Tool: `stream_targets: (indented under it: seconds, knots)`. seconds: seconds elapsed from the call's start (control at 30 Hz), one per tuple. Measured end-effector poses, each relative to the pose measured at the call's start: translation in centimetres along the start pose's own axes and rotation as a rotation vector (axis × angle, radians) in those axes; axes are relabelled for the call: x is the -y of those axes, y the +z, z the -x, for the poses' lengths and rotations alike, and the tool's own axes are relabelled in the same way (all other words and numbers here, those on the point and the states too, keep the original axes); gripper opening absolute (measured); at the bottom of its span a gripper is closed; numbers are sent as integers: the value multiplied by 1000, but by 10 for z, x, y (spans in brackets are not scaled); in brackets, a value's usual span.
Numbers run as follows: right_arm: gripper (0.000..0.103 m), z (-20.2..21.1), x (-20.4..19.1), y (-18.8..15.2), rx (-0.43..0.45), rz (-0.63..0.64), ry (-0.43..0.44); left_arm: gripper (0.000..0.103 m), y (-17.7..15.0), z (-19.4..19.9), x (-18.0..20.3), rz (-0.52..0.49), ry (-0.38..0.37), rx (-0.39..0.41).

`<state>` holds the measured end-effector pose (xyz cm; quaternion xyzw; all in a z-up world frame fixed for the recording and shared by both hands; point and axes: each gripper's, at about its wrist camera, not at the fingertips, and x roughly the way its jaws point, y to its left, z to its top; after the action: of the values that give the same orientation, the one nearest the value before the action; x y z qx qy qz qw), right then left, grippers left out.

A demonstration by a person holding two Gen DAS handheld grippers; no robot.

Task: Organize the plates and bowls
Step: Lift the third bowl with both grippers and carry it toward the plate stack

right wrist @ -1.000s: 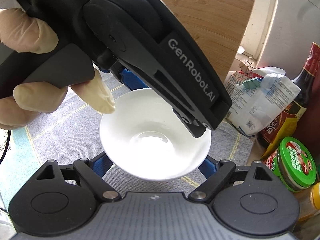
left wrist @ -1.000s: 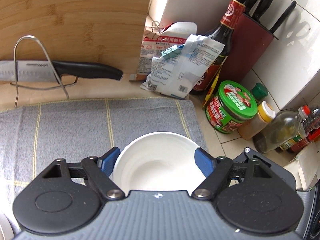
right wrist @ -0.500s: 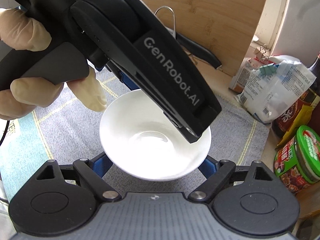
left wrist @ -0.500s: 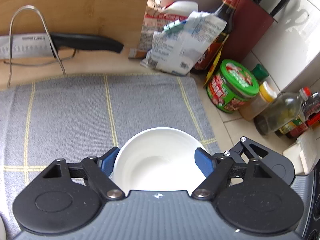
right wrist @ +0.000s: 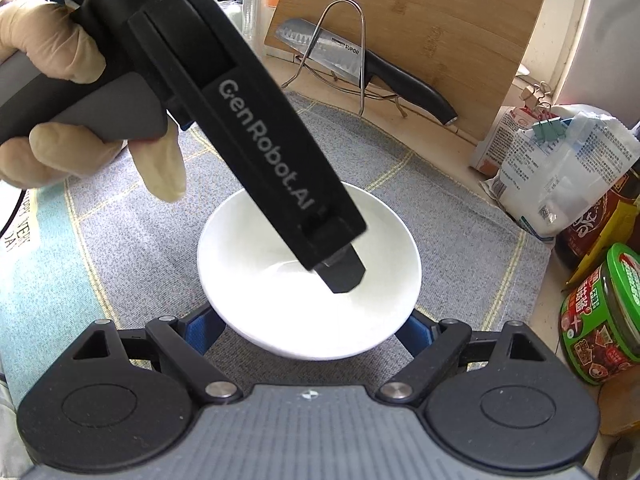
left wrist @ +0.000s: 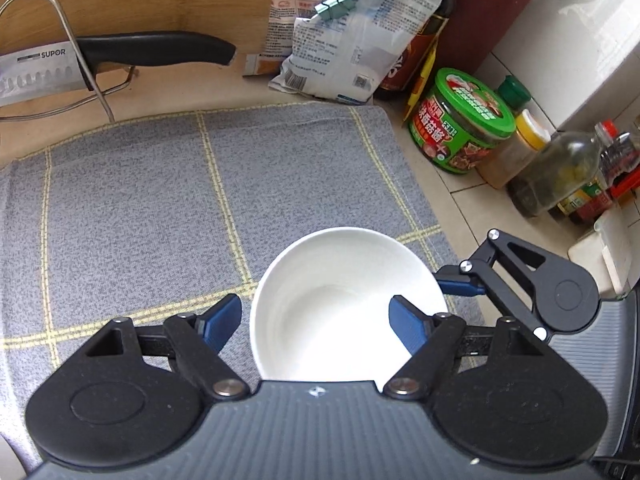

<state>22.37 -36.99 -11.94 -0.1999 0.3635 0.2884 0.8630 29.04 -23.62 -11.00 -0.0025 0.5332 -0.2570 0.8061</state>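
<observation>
A white bowl (left wrist: 344, 312) (right wrist: 308, 272) sits low over the grey checked cloth (left wrist: 160, 208). My right gripper (right wrist: 308, 328) is shut on it, its blue pads pressing the bowl's outer wall from both sides. My left gripper (left wrist: 316, 322) hangs over the bowl with its jaws closing. Its left pad stands just outside the rim and its right pad is over the bowl's inside, neither pressing. In the right wrist view one black left fingertip (right wrist: 344, 276) dips into the bowl. A gloved hand (right wrist: 52, 80) holds the left gripper's handle.
A knife (left wrist: 120, 56) lies on a wire rack before a bamboo board (right wrist: 440, 32). Clipped bags (left wrist: 352, 40), a dark sauce bottle (left wrist: 432, 8), a green-lidded jar (left wrist: 460, 128) and several small bottles crowd the right side. A linkage of the right gripper (left wrist: 520, 276) shows beside the bowl.
Both grippers have sunk toward the cloth with the bowl. The left jaws have narrowed, and the bowl now sits off to the right between them, with the right pad over its inside.
</observation>
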Motion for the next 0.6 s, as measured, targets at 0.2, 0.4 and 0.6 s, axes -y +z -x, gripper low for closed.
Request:
stream_targets:
  seconds: [0.2, 0.4, 0.6]
  knots:
    - [92, 3, 2, 4, 4, -16, 13, 69, 0, 2, 1, -10, -16, -18]
    - [92, 8, -2, 6, 3, 2, 10, 69, -1, 12, 4, -3, -23, 1]
    - [92, 20, -7, 14, 11, 42, 23, 69, -8, 31, 7, 15, -10, 23]
